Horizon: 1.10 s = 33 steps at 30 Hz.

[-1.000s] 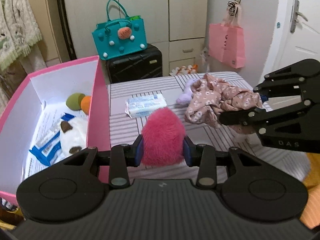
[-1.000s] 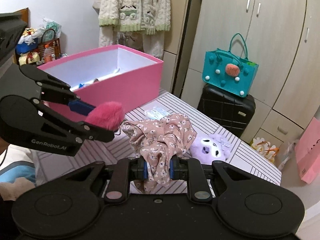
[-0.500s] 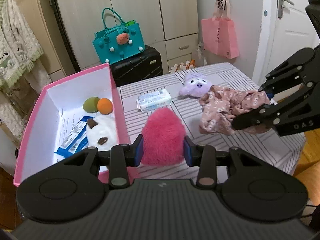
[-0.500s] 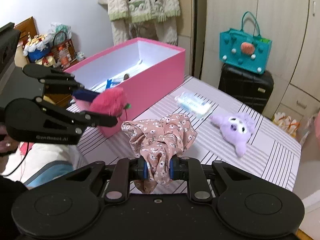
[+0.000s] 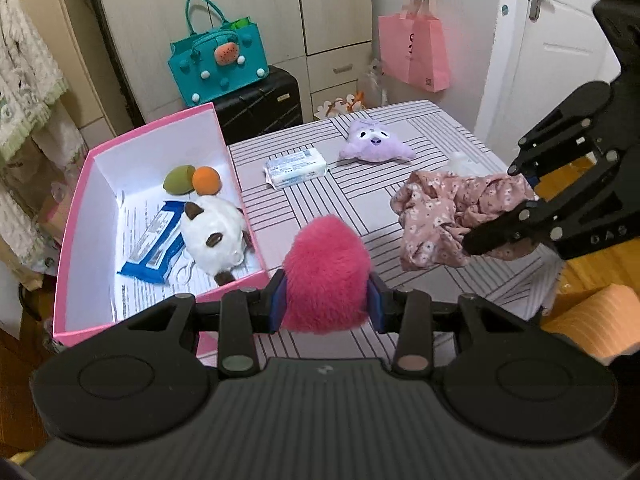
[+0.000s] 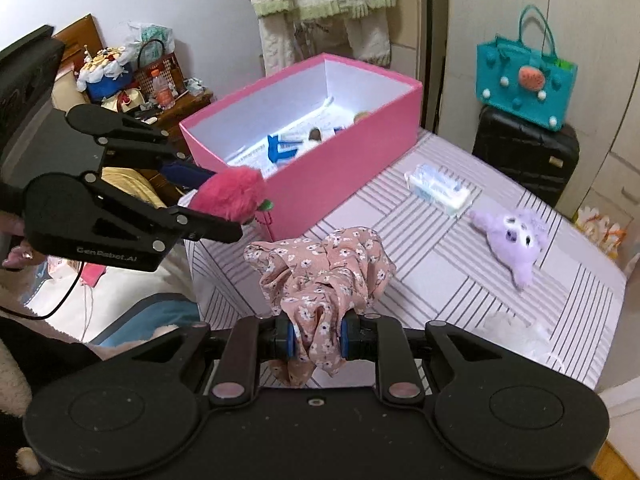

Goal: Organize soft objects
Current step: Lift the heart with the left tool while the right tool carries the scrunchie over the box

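Striped tablecloth (image 5: 360,184) carries a tissue pack (image 5: 296,167) and a purple plush (image 5: 374,146), apart from the pink box (image 5: 240,184). Left gripper (image 5: 326,300) clenches a pink fluffy ball (image 5: 326,280) near that box's corner. Right gripper (image 6: 318,340) pinches a floral cloth (image 6: 324,276), bunched and lifted, with no clear long axis.

I read "GenRobot.AI" in pale letters on the black side of the left tool (image 6: 208,204). On the right tool (image 5: 496,216) I see only the letters "DAS". Print on the packets is too small.
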Each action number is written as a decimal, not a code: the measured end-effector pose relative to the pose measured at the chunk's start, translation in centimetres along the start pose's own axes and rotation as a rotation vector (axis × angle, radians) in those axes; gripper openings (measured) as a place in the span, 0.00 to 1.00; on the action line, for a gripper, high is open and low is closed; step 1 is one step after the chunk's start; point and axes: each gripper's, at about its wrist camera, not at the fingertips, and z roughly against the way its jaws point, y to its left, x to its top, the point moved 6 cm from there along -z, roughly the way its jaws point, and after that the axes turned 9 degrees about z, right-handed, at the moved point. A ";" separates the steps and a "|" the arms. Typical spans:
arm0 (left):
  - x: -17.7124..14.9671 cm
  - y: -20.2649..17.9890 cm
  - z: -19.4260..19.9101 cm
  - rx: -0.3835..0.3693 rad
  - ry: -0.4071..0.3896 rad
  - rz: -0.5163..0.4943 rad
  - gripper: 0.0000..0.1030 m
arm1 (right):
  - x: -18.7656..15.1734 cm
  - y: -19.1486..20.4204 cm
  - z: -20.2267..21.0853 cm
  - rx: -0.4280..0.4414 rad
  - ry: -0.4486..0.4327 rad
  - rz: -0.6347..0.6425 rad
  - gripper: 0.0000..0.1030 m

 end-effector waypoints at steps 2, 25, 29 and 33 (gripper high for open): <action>0.2 0.3 0.6 -0.017 0.008 0.018 0.38 | 0.5 0.6 0.5 -0.004 -0.012 0.025 0.23; 4.4 10.5 2.7 -0.068 -0.174 0.213 0.39 | 12.2 2.1 -4.0 -0.048 -0.153 0.236 0.24; 5.5 13.1 0.7 0.009 -0.181 0.238 0.39 | 14.8 0.8 -6.1 -0.061 -0.175 0.243 0.24; 6.2 15.4 -2.0 0.046 -0.145 0.259 0.39 | 17.4 -1.4 -9.0 -0.035 -0.171 0.182 0.24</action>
